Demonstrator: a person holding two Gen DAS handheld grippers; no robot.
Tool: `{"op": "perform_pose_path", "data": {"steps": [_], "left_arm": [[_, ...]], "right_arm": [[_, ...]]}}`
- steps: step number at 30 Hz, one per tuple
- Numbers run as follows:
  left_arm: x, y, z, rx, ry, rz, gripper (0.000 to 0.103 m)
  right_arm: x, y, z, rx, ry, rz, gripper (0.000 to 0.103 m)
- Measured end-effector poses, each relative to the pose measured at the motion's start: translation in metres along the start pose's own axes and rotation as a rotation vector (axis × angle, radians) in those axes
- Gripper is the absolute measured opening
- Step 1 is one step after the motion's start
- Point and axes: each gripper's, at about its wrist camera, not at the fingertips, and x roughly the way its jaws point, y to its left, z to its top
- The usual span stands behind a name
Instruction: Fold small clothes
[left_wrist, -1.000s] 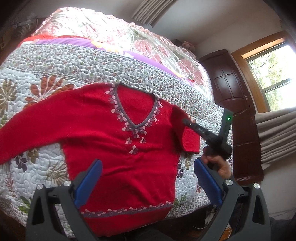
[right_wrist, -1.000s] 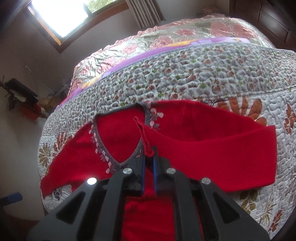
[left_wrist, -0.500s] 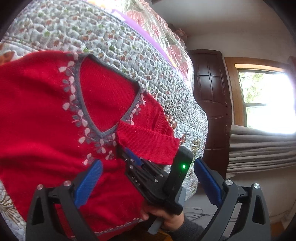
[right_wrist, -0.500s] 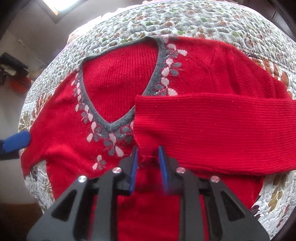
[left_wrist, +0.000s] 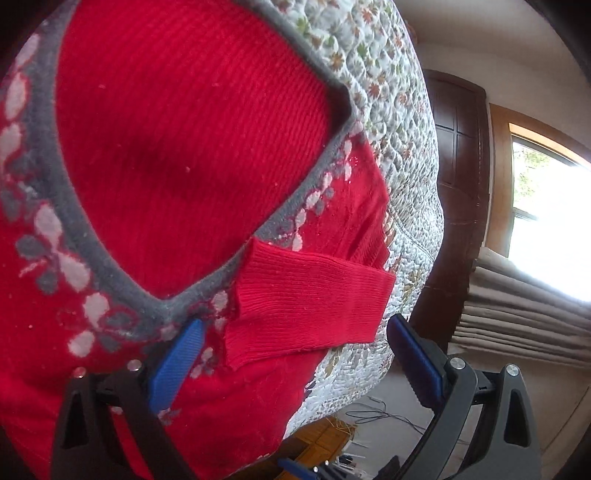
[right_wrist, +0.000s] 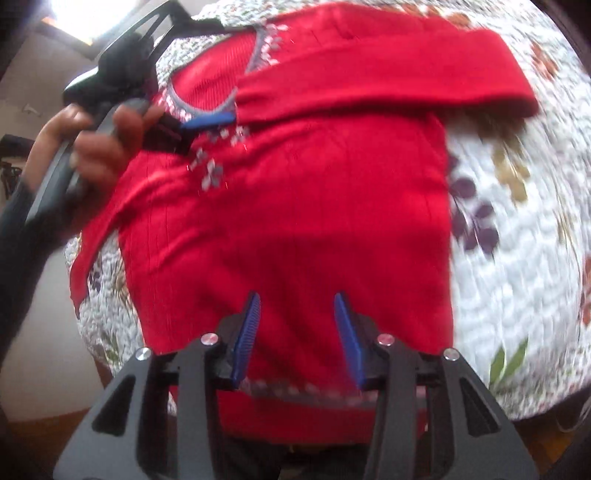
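Observation:
A small red sweater (right_wrist: 295, 206) with a grey, flower-trimmed V-neck (left_wrist: 66, 206) lies face up on the quilted bed (right_wrist: 517, 229). One sleeve (right_wrist: 388, 81) is folded across the chest, and its cuff (left_wrist: 306, 302) ends by the point of the neck. My left gripper (left_wrist: 295, 350) is open, close over that cuff, with one blue finger (right_wrist: 208, 119) beside the cuff's edge. My right gripper (right_wrist: 297, 306) is open and holds nothing, low over the sweater's body near the hem (right_wrist: 295, 391). The other sleeve (right_wrist: 96, 236) trails off to the left.
A person's hand (right_wrist: 96, 144) holds the left gripper's handle. The bed's edge (left_wrist: 417, 229) drops off beside the sweater. Beyond it stand a dark wooden door (left_wrist: 454, 147), a bright window (left_wrist: 546, 206) and a beige curtain (left_wrist: 517, 314). Cables (left_wrist: 369, 413) lie on the floor.
My right gripper let go of the sleeve cuff, opened wider and drew back toward the hem. My left gripper moved in close to the neckline and cuff.

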Motion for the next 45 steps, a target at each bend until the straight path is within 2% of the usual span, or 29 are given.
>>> {"op": "perform_pose_path", "data": {"steps": [5, 6, 7, 8, 9, 10, 11, 12, 13, 19, 24, 31, 39, 45], "left_arm": [[0.007, -0.009, -0.002, 0.027, -0.017, 0.025, 0.098], [0.007, -0.013, -0.003, 0.045, -0.020, 0.032, 0.087], [0.008, -0.016, -0.004, 0.058, -0.008, 0.049, 0.066], [0.010, -0.019, -0.005, 0.070, 0.011, 0.076, 0.055], [0.012, -0.021, -0.006, 0.084, 0.025, 0.116, 0.040], [0.014, -0.025, -0.007, 0.102, 0.037, 0.145, 0.030], [0.013, -0.025, -0.005, 0.118, 0.043, 0.179, 0.024], [0.013, -0.026, -0.005, 0.130, 0.039, 0.208, 0.012], [0.011, -0.027, -0.005, 0.134, 0.032, 0.225, 0.006], [-0.024, -0.041, -0.016, 0.204, -0.055, 0.231, 0.003], [-0.069, -0.054, -0.029, 0.254, -0.123, 0.200, 0.003], [-0.127, -0.052, -0.041, 0.290, -0.203, 0.204, 0.003], [-0.193, -0.015, -0.045, 0.265, -0.271, 0.256, 0.003], [-0.217, 0.017, -0.048, 0.226, -0.304, 0.291, 0.003]], "right_arm": [[-0.011, -0.013, -0.033, 0.041, 0.016, 0.014, 0.043], [-0.013, -0.012, -0.037, 0.049, 0.015, 0.018, 0.043], [-0.015, -0.011, -0.040, 0.057, 0.011, 0.022, 0.043], [-0.013, -0.006, -0.041, 0.063, 0.006, 0.028, 0.043], [-0.016, -0.005, -0.042, 0.069, 0.001, 0.034, 0.043], [-0.019, -0.005, -0.042, 0.073, -0.003, 0.041, 0.043], [-0.021, -0.004, -0.042, 0.074, -0.008, 0.045, 0.043], [-0.023, -0.002, -0.042, 0.070, -0.014, 0.046, 0.043], [-0.025, 0.000, -0.041, 0.065, -0.020, 0.045, 0.043], [-0.039, 0.001, -0.039, 0.067, -0.045, 0.046, 0.043], [-0.039, 0.002, -0.041, 0.069, -0.043, 0.047, 0.044], [-0.035, 0.016, -0.044, 0.040, -0.040, 0.051, 0.044], [-0.037, 0.029, -0.045, 0.011, -0.046, 0.054, 0.044], [-0.034, 0.033, -0.047, 0.006, -0.036, 0.051, 0.044]]}}
